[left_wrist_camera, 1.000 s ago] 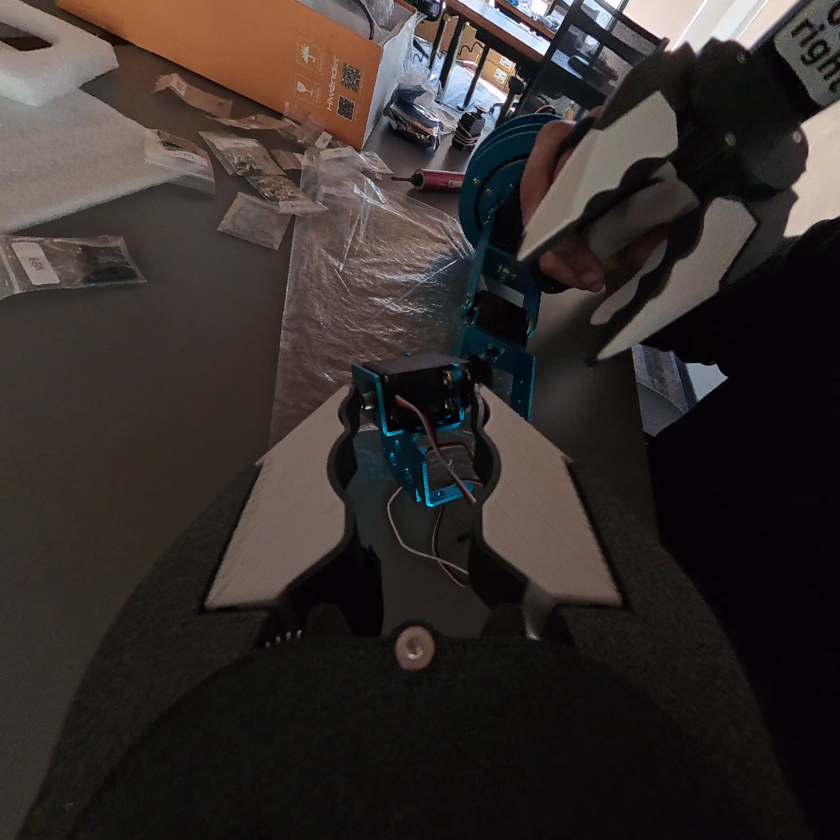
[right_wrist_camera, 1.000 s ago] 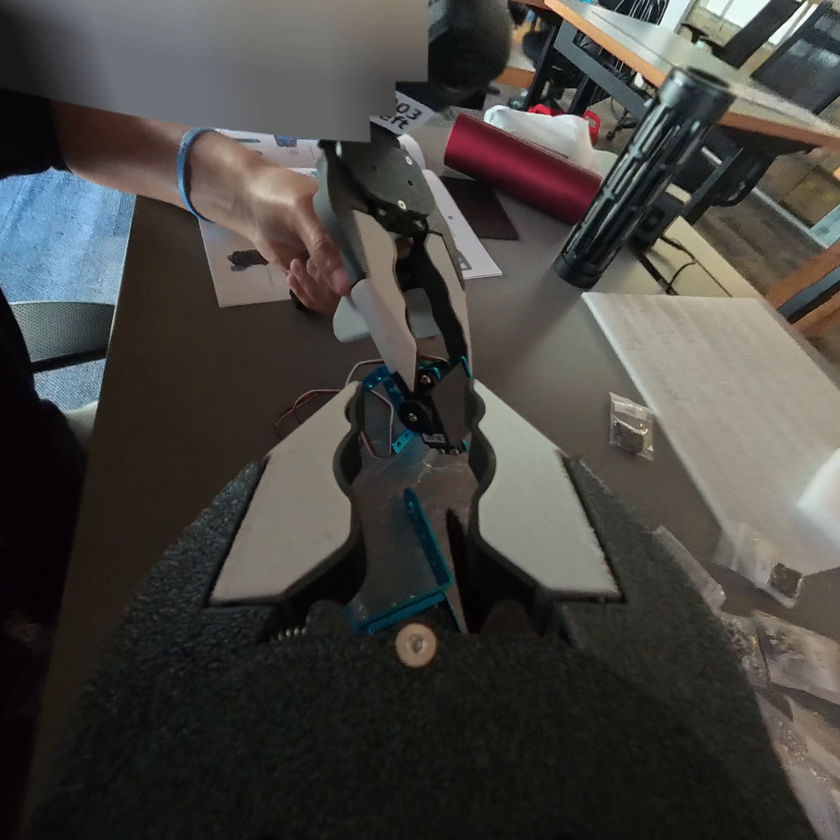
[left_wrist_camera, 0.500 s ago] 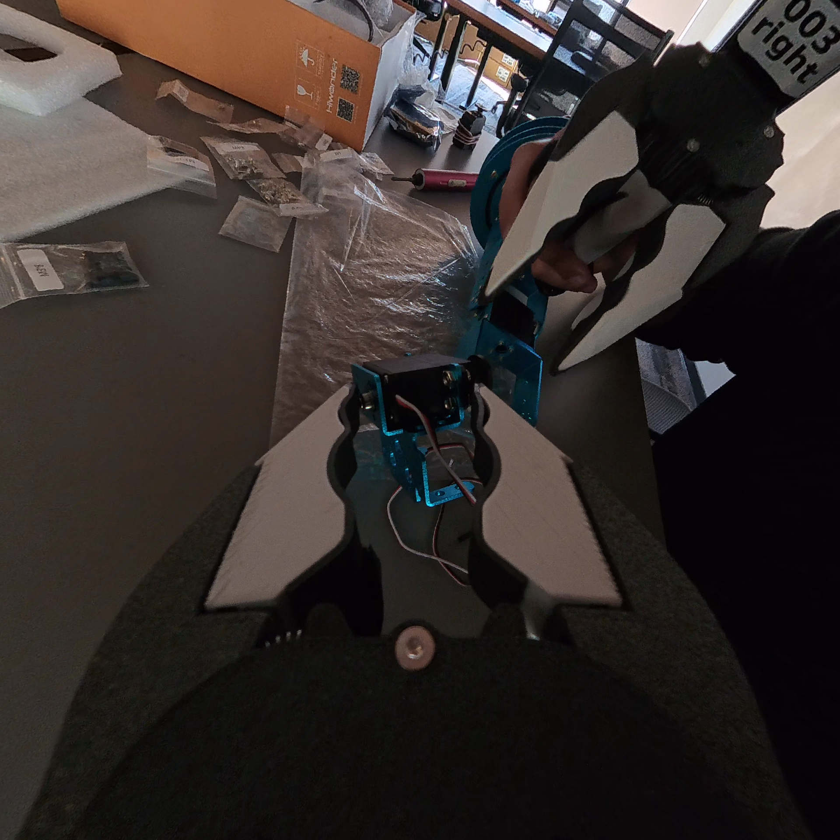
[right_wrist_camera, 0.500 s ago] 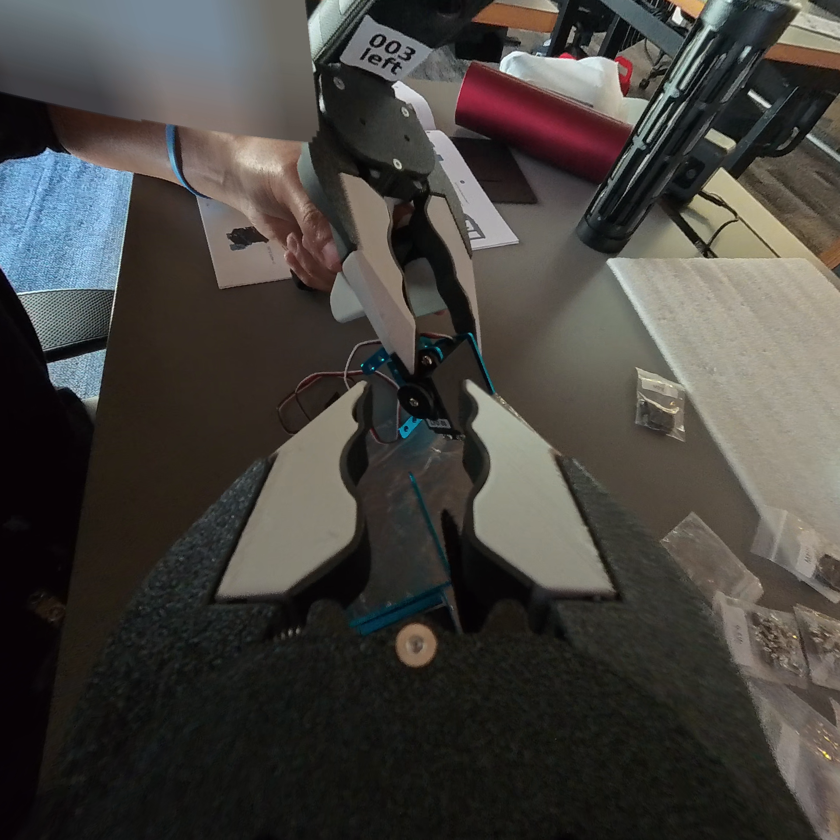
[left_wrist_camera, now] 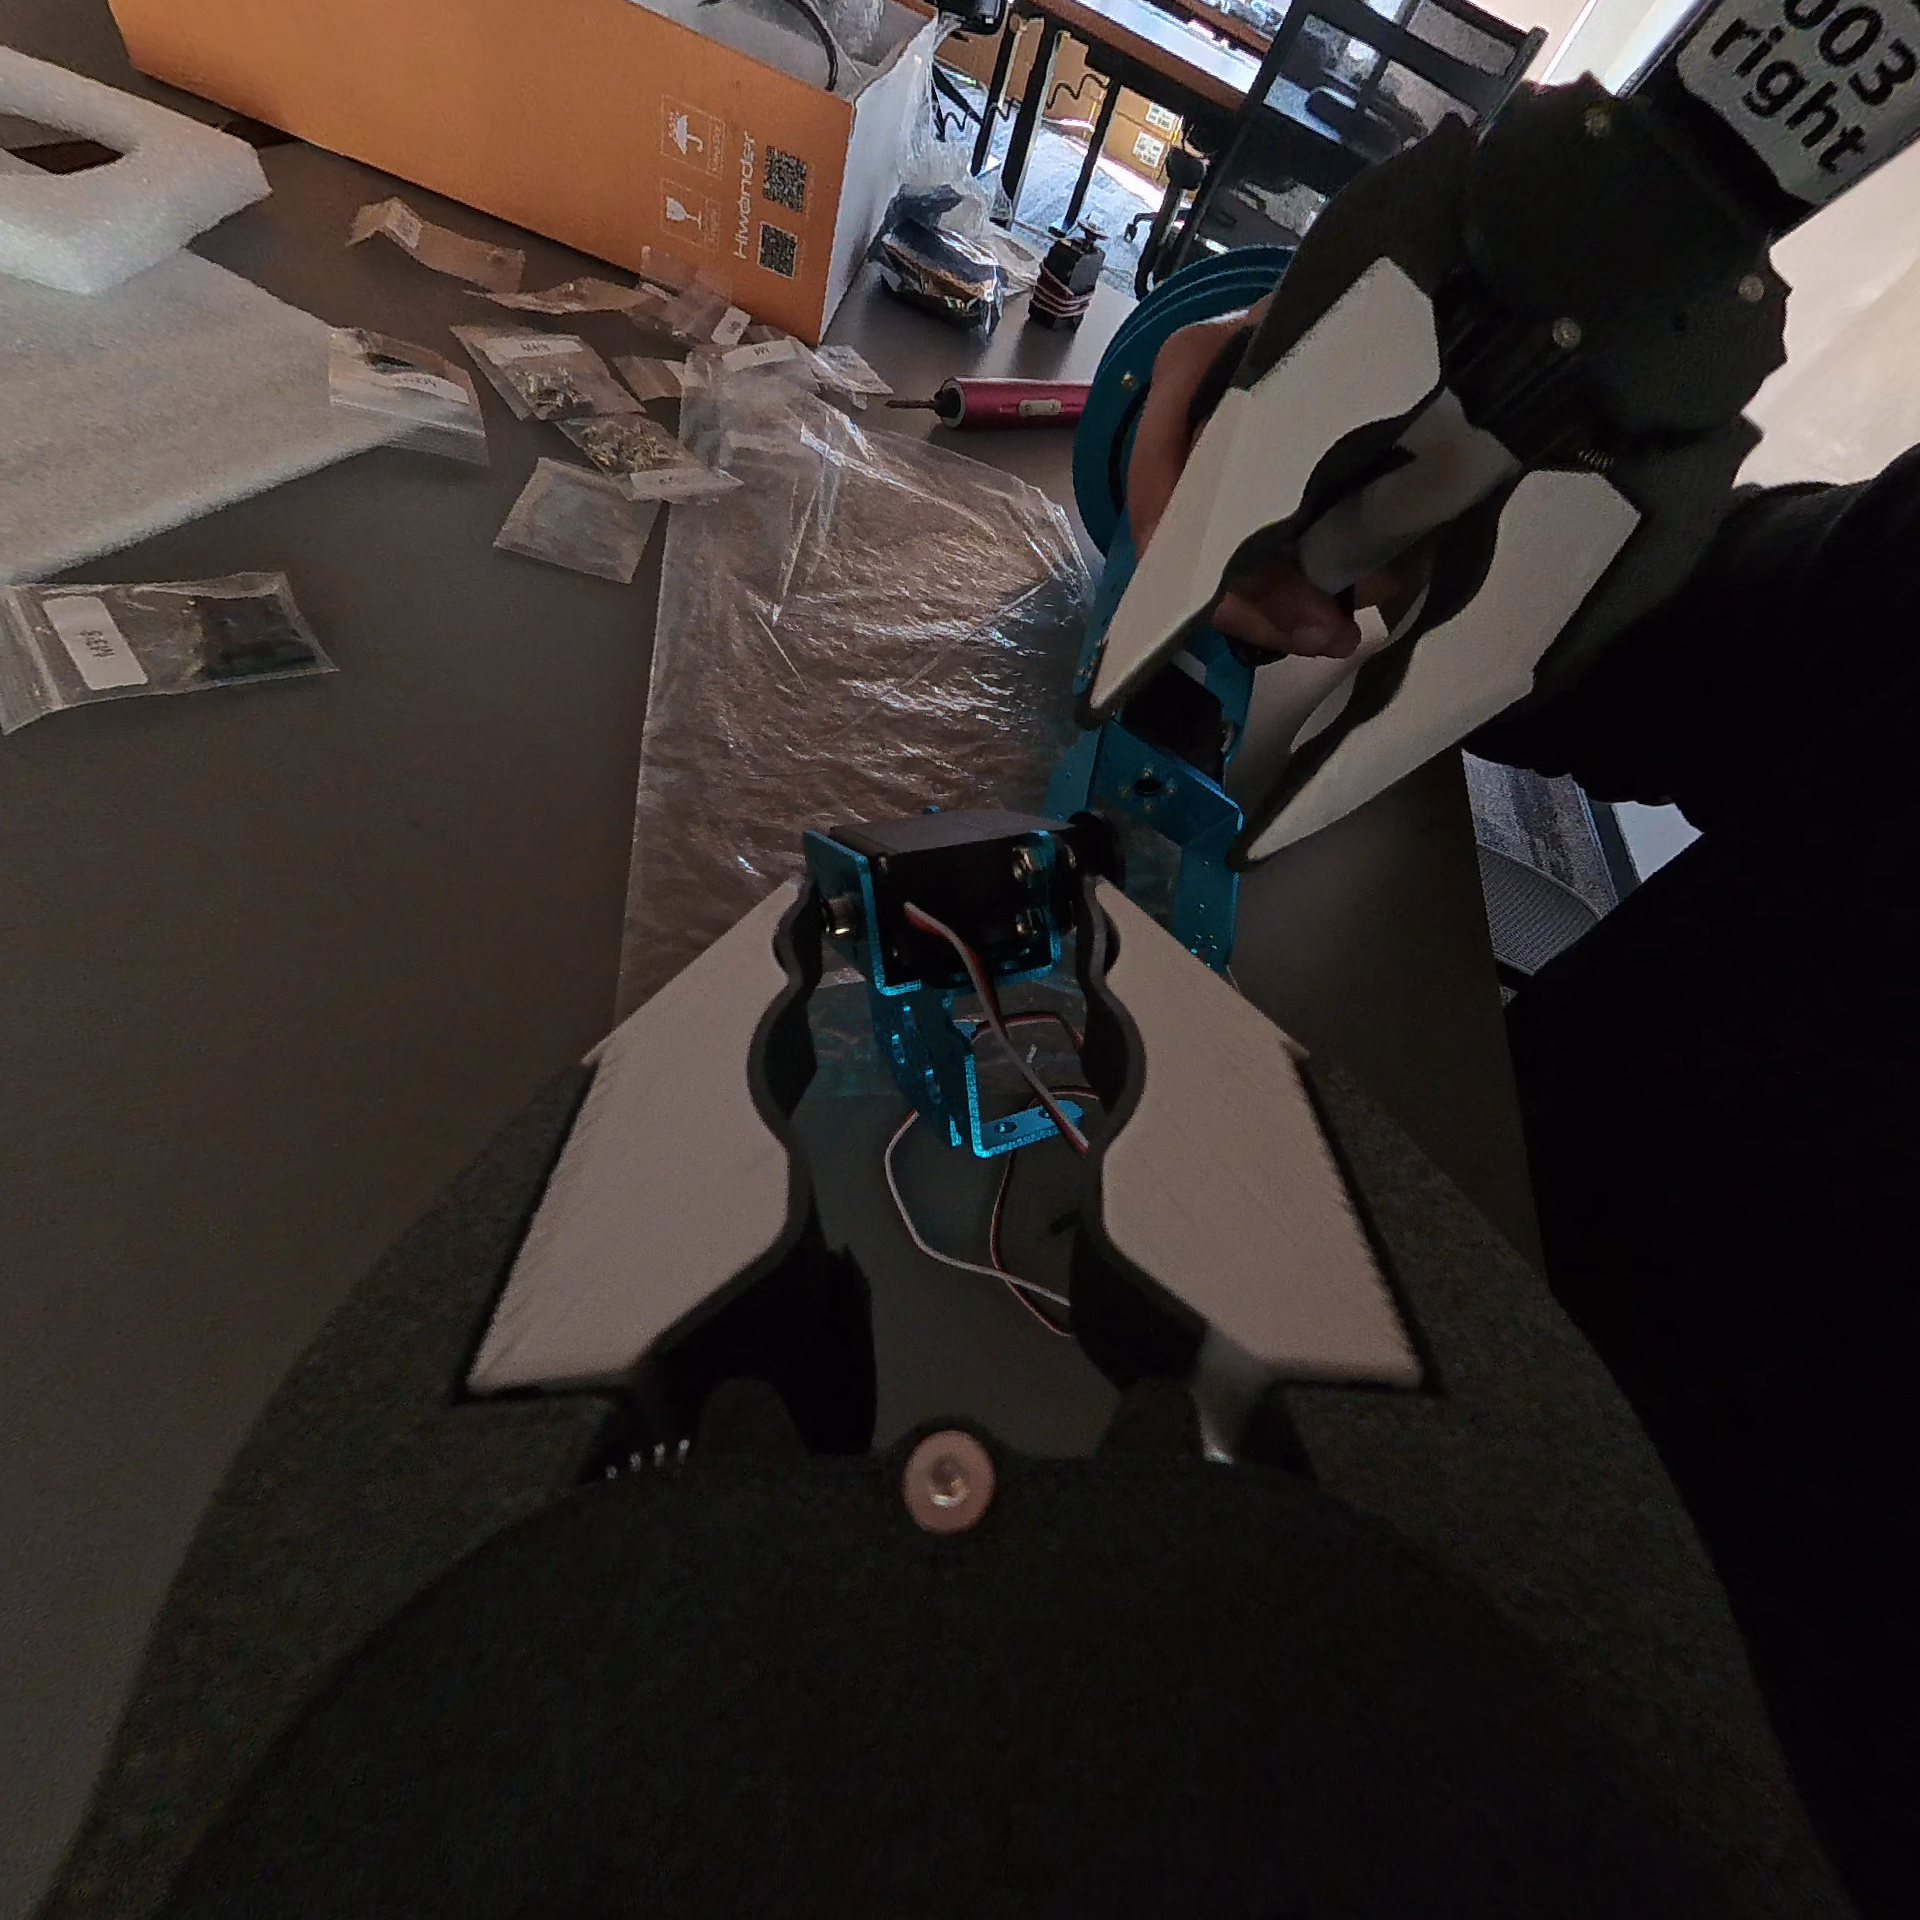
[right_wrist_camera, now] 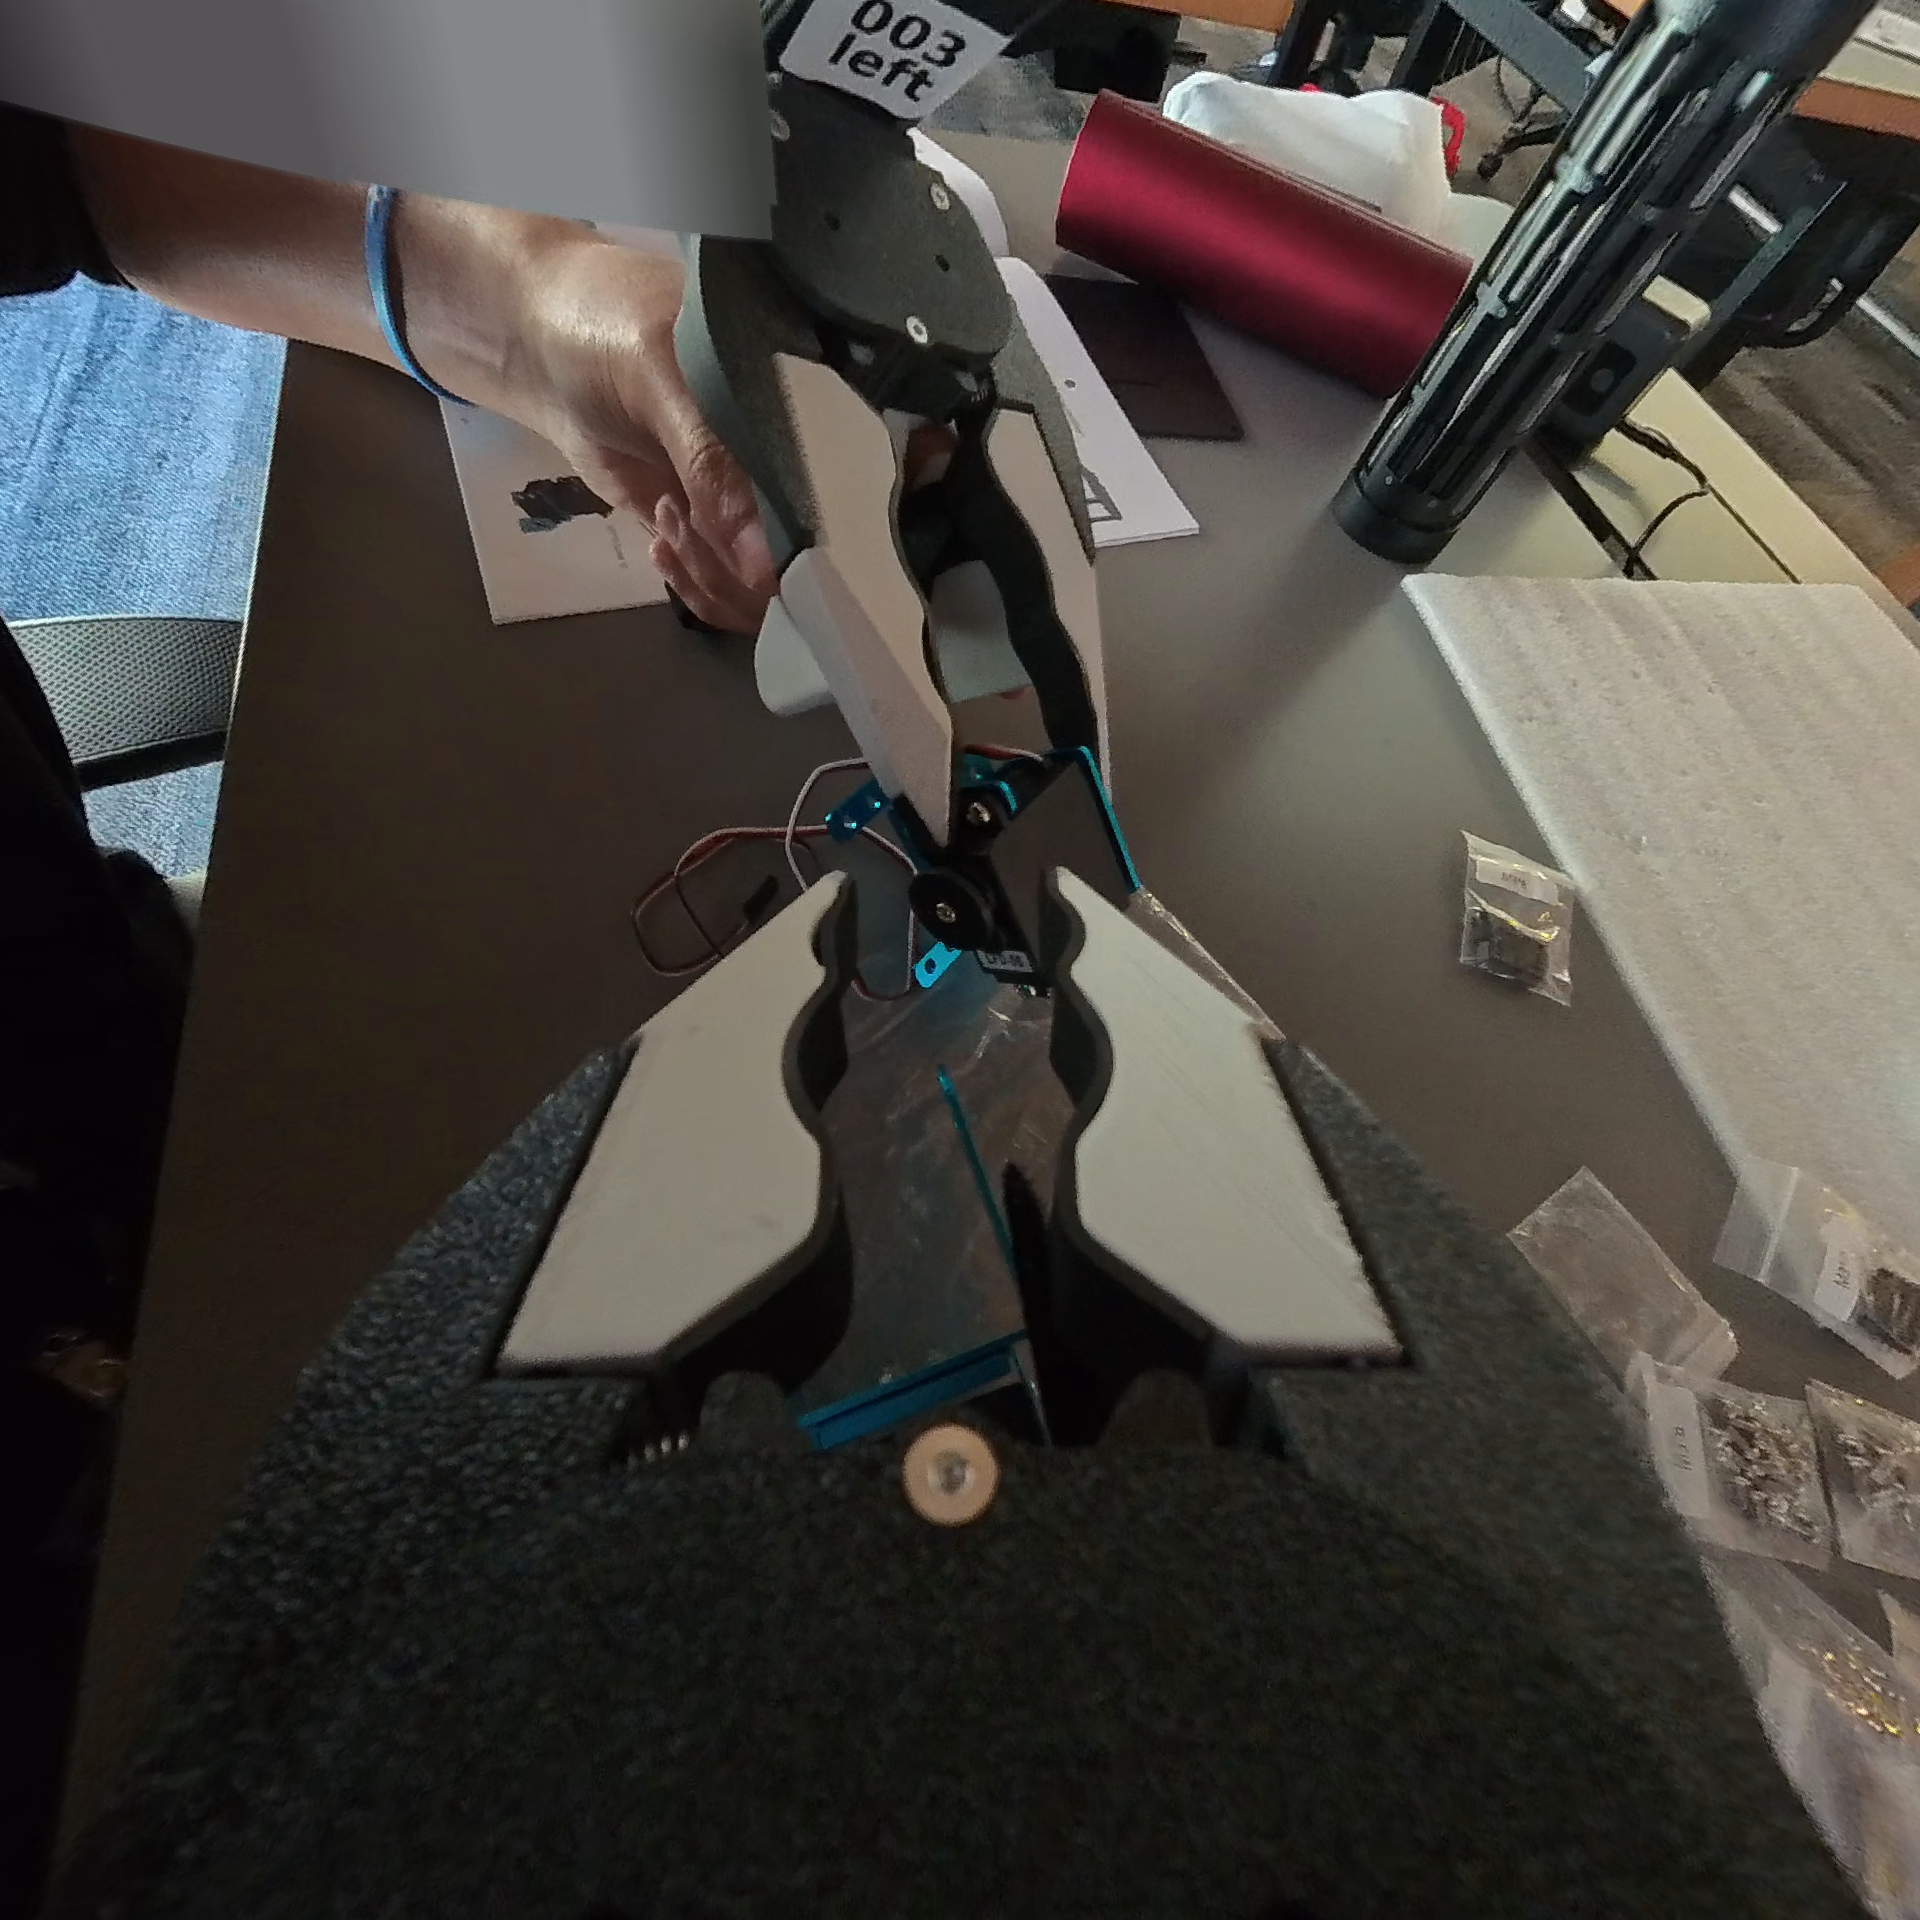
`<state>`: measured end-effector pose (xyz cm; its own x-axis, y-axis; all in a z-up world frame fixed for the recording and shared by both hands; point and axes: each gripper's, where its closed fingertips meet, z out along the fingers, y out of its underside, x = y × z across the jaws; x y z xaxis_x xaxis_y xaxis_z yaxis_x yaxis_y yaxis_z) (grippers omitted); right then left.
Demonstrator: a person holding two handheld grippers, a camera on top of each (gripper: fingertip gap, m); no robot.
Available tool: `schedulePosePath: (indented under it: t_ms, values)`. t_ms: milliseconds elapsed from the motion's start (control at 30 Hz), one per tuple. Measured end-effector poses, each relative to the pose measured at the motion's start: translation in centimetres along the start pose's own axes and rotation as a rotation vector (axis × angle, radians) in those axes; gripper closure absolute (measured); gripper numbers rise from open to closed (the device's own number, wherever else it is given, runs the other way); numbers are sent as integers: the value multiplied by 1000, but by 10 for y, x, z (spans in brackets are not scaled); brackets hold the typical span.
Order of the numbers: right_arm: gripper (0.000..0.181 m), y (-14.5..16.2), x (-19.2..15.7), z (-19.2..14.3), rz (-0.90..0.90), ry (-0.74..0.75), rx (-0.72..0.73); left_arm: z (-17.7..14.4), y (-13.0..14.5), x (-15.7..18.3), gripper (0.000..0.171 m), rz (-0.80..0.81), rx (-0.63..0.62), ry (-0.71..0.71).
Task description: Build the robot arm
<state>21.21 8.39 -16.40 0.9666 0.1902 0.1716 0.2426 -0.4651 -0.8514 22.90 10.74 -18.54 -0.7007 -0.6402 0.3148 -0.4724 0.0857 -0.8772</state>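
Left wrist view shows the left gripper (left_wrist_camera: 951,914) clamped on a black servo (left_wrist_camera: 961,894) in its blue bracket (left_wrist_camera: 935,1081), red and white wires (left_wrist_camera: 966,1236) trailing back between the fingers. Right gripper (left_wrist_camera: 1164,784) hangs just beyond with jaws parted, holding nothing, its tips either side of a blue metal arm frame (left_wrist_camera: 1153,800) that lies on crinkled clear plastic (left_wrist_camera: 831,644). Small parts bags (left_wrist_camera: 582,416) and an orange box (left_wrist_camera: 499,94) sit on the dark table (left_wrist_camera: 312,883).
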Motion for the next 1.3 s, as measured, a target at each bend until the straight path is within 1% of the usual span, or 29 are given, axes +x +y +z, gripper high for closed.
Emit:
schedulePosePath:
  t_ms: [300,467,533,567,633,667,733,800,867,933,1033,1200,1300]
  values:
    - [148,1,3,0,9,9,-6,-1,0,-1,123,-16,0,14]
    - [147,-3,4,-5,36,3,4,-4,-1,3,124,-26,-5,80]
    - [143,-5,8,-9,45,16,-20,-5,0,9,125,-13,-21,111]
    - [144,-9,12,-14,59,29,-11,-6,0,11,124,0,-36,119]
    - [145,-14,7,-22,101,-26,-12,-7,3,16,124,51,-69,126]
    - [142,-10,3,-25,116,-63,-59,-7,3,18,124,75,-81,121]
    - [134,8,3,-31,118,-78,-204,-6,2,20,124,104,-110,112]
    - [133,24,2,-37,90,-90,-324,-3,0,22,124,125,-140,109]
    - [139,32,4,-42,37,-85,-396,3,-2,23,124,134,-179,113]
    - [134,35,1,-49,-2,-99,-450,12,-3,25,124,146,-217,124]
    - [120,37,-12,-53,-22,-126,-446,24,-2,26,124,179,-266,114]
    - [123,53,-27,-41,3,-140,-398,33,-5,35,124,232,-295,100]
    - [120,65,-24,-41,-50,-63,-423,32,-8,45,124,266,-297,77]
